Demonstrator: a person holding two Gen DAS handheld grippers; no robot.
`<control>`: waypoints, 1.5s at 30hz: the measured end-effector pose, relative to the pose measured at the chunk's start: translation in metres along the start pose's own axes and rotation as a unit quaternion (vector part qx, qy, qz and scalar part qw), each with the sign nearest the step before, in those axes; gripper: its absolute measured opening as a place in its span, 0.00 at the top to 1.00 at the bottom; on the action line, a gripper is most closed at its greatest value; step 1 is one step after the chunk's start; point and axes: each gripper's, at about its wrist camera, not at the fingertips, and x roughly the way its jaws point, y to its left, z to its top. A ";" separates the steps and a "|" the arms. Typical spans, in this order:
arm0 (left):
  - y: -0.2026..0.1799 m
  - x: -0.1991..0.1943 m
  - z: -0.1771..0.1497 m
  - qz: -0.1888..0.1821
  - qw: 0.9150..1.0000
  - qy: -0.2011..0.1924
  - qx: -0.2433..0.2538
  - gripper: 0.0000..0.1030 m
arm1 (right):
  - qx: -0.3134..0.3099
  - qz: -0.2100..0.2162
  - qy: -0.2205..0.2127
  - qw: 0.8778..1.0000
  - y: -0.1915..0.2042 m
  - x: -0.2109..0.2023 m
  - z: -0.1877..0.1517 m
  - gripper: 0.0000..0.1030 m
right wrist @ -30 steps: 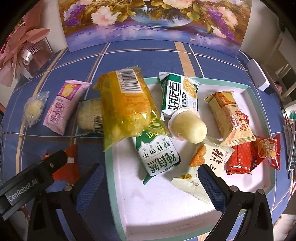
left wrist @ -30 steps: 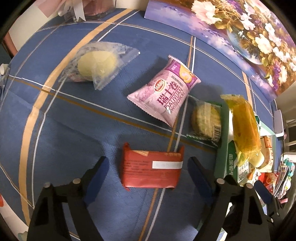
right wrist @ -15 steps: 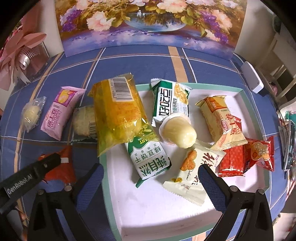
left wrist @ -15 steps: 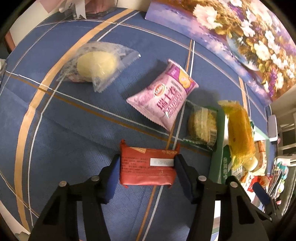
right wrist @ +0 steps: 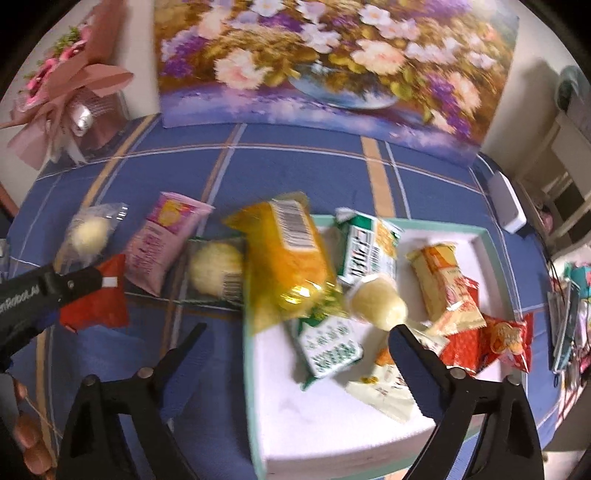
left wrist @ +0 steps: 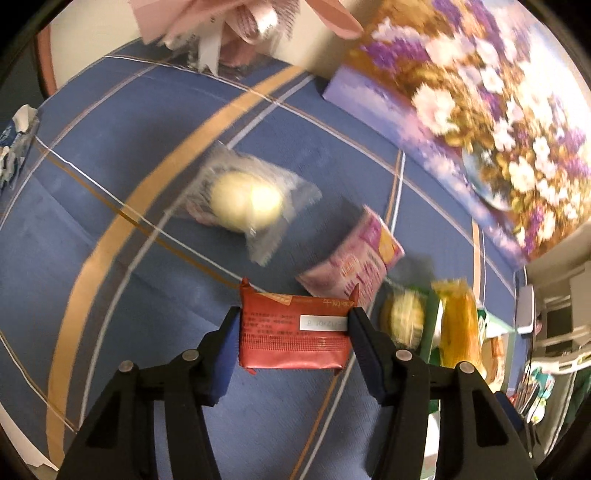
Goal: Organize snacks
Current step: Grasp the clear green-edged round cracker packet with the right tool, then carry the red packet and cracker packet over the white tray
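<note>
red snack packet (left wrist: pixel 293 334) clamped between left tool (left wrist: pixel 291 332) fingers

From my remote seat I see a blue tablecloth (right wrist: pixel 295 173) with tan and white stripes covering the table. At its far edge a floral painting (right wrist: pixel 325 55) stands upright, full of pink, white and purple blossoms above a blue vase; my left view catches it too (left wrist: pixel 498 122). In the far left corner sits a pink ribbon bouquet (right wrist: pixel 70 96), blurred in the left view (left wrist: pixel 236 26). A white box-shaped device (right wrist: pixel 508 206) lies on the cloth near the right edge. Some crumpled white paper (left wrist: pixel 14 144) rests at the left rim; I cannot tell what it is.
</note>
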 end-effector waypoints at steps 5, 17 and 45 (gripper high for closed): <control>0.011 -0.007 0.015 0.006 1.000 -0.016 -0.015 0.42 | -0.006 0.042 -0.011 0.999 0.019 -0.003 0.011 0.20; 0.036 -0.009 0.032 0.005 0.999 -0.031 -0.041 0.42 | 0.000 0.115 0.029 0.993 0.048 0.025 0.038 0.50; 0.048 0.008 0.043 -0.007 0.998 -0.021 -0.054 0.42 | -0.040 0.065 0.059 0.995 0.064 0.084 0.067 0.55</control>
